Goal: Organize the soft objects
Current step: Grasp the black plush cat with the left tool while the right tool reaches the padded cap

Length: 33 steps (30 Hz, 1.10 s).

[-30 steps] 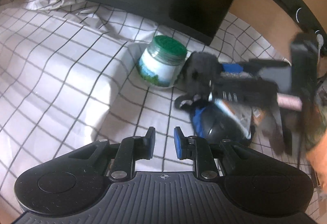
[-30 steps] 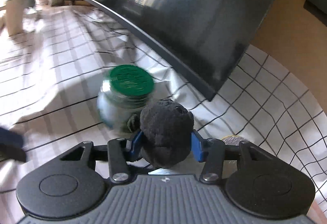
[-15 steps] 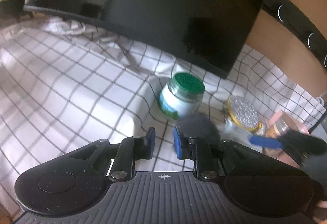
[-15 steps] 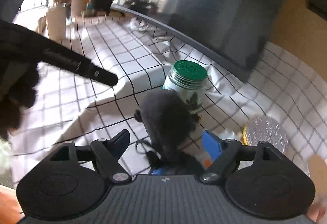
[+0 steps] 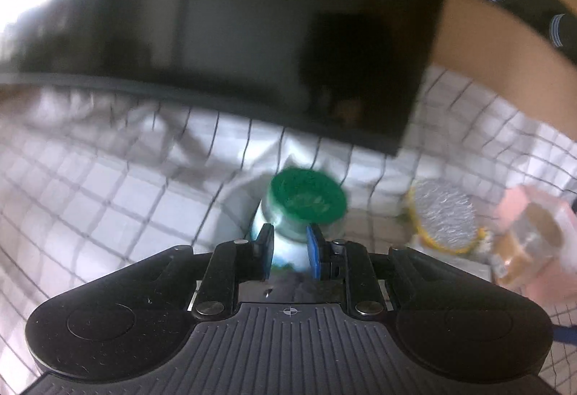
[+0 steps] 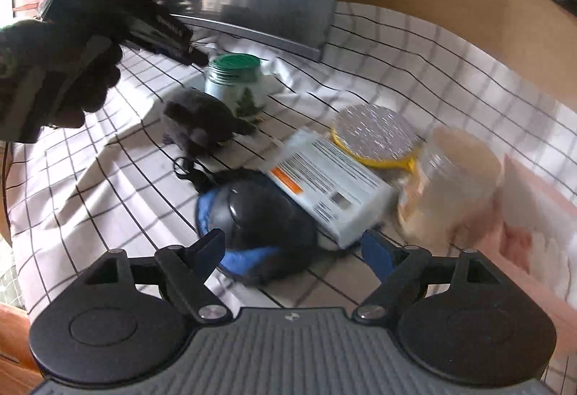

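A dark fluffy soft toy [image 6: 202, 123] lies on the checked cloth [image 6: 108, 186] beside a green-lidded jar [image 6: 236, 85]. A black and blue soft pad [image 6: 259, 218] lies just in front of my right gripper [image 6: 293, 245], which is wide open and empty. My left gripper [image 5: 289, 249] has its jaws close together with a narrow gap, empty, hovering above the jar [image 5: 304, 202]. The left gripper also shows in the right wrist view [image 6: 194, 52], held in a gloved hand at the upper left.
A white labelled packet [image 6: 328, 186], a yellow-rimmed glitter disc [image 6: 375, 130], a clear jar [image 6: 454, 186] and a pink box [image 6: 533, 211] crowd the right. A dark monitor [image 5: 230, 20] stands along the back.
My right gripper opened, let go of the dark soft toy beside the jar, and pulled back. My left gripper moved forward over the jar.
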Each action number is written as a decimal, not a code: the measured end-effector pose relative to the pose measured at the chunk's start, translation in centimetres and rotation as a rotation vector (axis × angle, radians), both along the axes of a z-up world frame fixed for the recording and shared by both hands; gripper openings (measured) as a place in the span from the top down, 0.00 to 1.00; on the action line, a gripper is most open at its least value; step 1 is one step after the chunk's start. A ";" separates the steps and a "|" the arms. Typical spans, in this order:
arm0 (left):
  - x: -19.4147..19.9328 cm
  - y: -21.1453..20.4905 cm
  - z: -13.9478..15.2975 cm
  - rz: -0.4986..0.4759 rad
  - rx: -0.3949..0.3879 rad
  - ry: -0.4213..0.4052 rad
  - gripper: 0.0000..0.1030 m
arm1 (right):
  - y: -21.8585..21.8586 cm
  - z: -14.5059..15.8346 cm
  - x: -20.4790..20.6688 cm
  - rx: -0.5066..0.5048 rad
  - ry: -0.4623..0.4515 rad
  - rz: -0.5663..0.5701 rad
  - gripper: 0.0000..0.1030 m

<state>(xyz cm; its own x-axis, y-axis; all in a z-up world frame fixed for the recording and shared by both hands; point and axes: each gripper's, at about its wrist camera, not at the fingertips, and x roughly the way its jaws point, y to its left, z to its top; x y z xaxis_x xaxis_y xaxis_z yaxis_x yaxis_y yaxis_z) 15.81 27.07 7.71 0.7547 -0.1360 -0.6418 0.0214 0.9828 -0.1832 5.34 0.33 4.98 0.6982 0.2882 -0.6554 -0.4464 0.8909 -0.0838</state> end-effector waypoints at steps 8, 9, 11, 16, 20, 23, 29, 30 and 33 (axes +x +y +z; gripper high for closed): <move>-3.7 1.9 -1.5 -0.085 -0.165 0.070 0.78 | -2.1 -1.3 0.1 0.004 0.051 -0.069 0.19; -4.4 1.6 -1.3 -0.116 -0.146 0.069 0.78 | -2.2 -1.5 0.3 0.005 0.059 -0.074 0.19; -5.7 1.0 -1.0 -0.188 -0.083 0.060 0.78 | -2.2 -1.9 0.6 0.008 0.074 -0.080 0.19; -7.7 -1.7 -0.2 -0.343 0.136 0.049 0.78 | -1.6 -2.4 1.2 0.016 0.091 -0.065 0.19; -8.6 -3.9 0.1 -0.493 0.310 0.019 0.78 | -0.8 -2.5 1.3 0.016 0.097 -0.037 0.19; -8.1 -5.0 0.2 -0.554 0.407 -0.003 0.79 | -0.7 -2.7 1.3 0.017 0.106 -0.030 0.19; -5.4 -5.9 1.0 -0.621 0.355 0.063 0.68 | -0.9 -2.9 0.7 0.017 0.115 -0.041 0.19; -5.3 -5.8 1.1 -0.645 0.331 0.092 0.58 | -1.0 -2.9 0.5 0.016 0.115 -0.044 0.19; -5.8 -6.4 0.4 -0.743 0.356 0.162 0.25 | -1.4 -3.0 0.2 0.016 0.121 -0.058 0.19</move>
